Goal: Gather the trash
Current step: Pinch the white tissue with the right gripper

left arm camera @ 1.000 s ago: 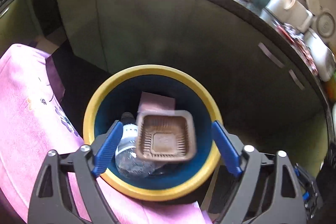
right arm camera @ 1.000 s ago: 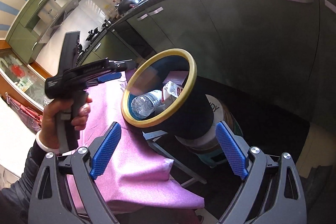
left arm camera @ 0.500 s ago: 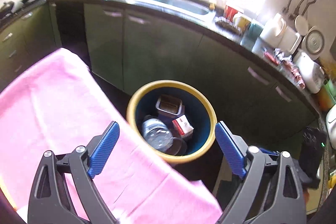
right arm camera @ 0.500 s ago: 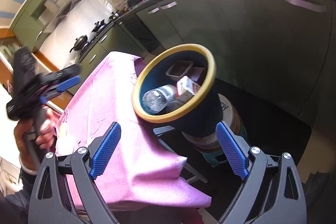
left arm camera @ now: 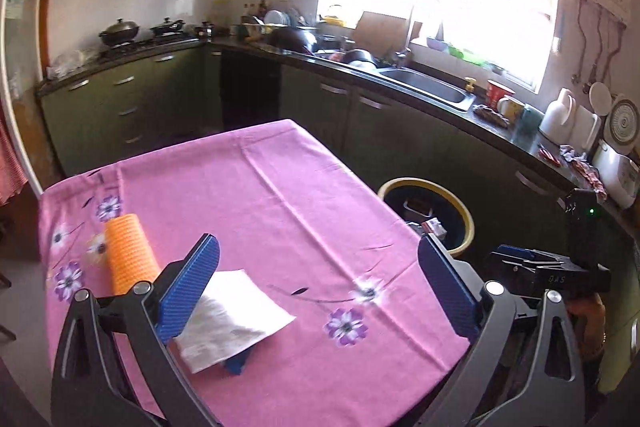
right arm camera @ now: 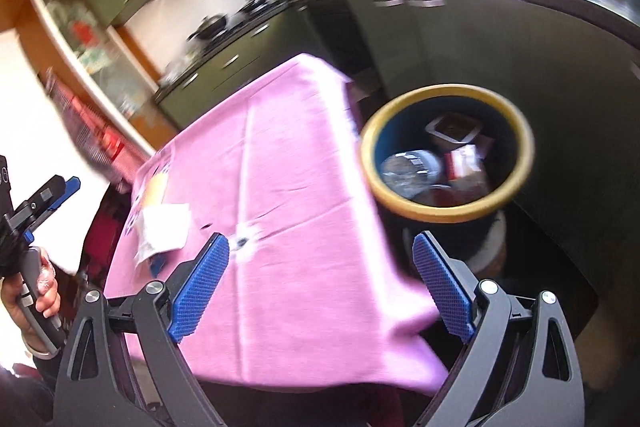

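Left gripper point(left arm camera: 318, 291): fingers spread wide, nothing between them, held above the near part of the bench point(left arm camera: 280, 187), which is covered by a pink flowered cloth. Just beyond its left finger lies a white sheet of paper point(left arm camera: 236, 315), flat on the cloth, with a small blue object point(left arm camera: 236, 365) partly showing under its near edge. Left of the paper, an orange roll point(left arm camera: 128, 255) lies on its side.

Right gripper point(right arm camera: 320, 289): fingers likewise spread wide and empty, held over the bench's right corner; this view is blurred.

Past the bench's right edge stands the bin point(right arm camera: 524, 155), dark blue with a yellow rim. Inside it: a plastic bottle point(right arm camera: 408, 167), a square tray point(right arm camera: 452, 129) and a small red-and-white carton point(right arm camera: 464, 161).
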Demonstrator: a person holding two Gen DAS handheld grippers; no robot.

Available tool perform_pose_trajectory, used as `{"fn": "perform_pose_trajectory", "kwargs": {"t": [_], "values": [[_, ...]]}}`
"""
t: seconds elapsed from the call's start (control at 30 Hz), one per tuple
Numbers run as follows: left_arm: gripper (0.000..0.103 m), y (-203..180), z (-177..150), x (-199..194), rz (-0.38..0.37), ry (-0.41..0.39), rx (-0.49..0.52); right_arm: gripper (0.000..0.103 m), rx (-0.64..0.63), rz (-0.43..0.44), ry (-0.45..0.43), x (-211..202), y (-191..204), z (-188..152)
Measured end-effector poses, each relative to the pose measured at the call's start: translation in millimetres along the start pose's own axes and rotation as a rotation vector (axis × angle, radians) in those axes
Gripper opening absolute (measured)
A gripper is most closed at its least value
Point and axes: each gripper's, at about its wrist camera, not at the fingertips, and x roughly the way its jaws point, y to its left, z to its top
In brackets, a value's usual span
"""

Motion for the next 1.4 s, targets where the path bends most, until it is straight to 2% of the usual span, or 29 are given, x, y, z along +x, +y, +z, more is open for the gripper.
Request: {"fn": "perform_pose_trajectory", "kwargs": {"t": [0.1, 0.17, 0.3, 0.43, 0.53, 0.63, 0.73, 0.83, 0.93, 1.07, 1.13, 1.2, 1.27, 1.4], "values": [[0.095, 31.1, -18.1, -29.4, 0.118, -0.027, -0.034, 0.092, -0.093, 0.062, 0.053, 25.3, 42.8, -0.8], [0.095, 53.9, -29.6, -46.2, 0.170, -0.038, -0.080, 0.092, -0.157, 0.109, 0.085, 43.2, 73.3, -3.4], [0.096, 91.0, -52.8, -72.9, 0.222, -0.048, -0.179, 0.092, -0.259, 0.222, 0.167, 83.4, 134.5, -10.3], [0.096, 110.7, -73.2, -85.3, 0.258, -0.042, -0.240, 0.092, -0.363, 0.288, 0.226, 121.3, 189.8, -19.3], [0.096, 119.4, -85.2, -91.4, 0.266, -0.038, -0.260, 0.092, -0.431, 0.284, 0.239, 143.8, 220.4, -22.2], [0.096, 126.0, -92.8, -93.8, 0.261, -0.036, -0.277, 0.092, -0.488, 0.243, 0.240, 166.2, 243.6, -24.3], [0.096, 133.0, -96.7, -94.4, 0.254, -0.032, -0.298, 0.089, -0.513, 0.194, 0.265, 186.4, 252.6, -27.8], [0.096, 138.3, -99.1, -94.0, 0.254, -0.029, -0.309, 0.084, -0.511, 0.186, 0.298, 197.6, 253.9, -31.8], [0.096, 144.7, -101.7, -93.9, 0.254, -0.029, -0.322, 0.076, -0.519, 0.164, 0.308, 198.3, 251.2, -34.6], [0.096, 149.4, -103.2, -90.4, 0.248, -0.023, -0.335, 0.057, -0.521, 0.144, 0.335, 203.8, 246.7, -35.9], [0.096, 150.2, -103.7, -88.7, 0.247, -0.019, -0.334, 0.053, -0.515, 0.150, 0.334, 202.6, 245.2, -36.2], [0.096, 149.7, -103.8, -87.9, 0.246, -0.017, -0.332, 0.027, -0.509, 0.171, 0.333, 200.2, 245.0, -35.3], [0.096, 150.1, -104.0, -87.7, 0.246, -0.017, -0.331, 0.024, -0.506, 0.174, 0.321, 196.5, 244.8, -34.0], [0.096, 149.9, -103.2, -86.9, 0.247, -0.014, -0.332, 0.012, -0.492, 0.208, 0.318, 185.9, 244.3, -31.8]]}}
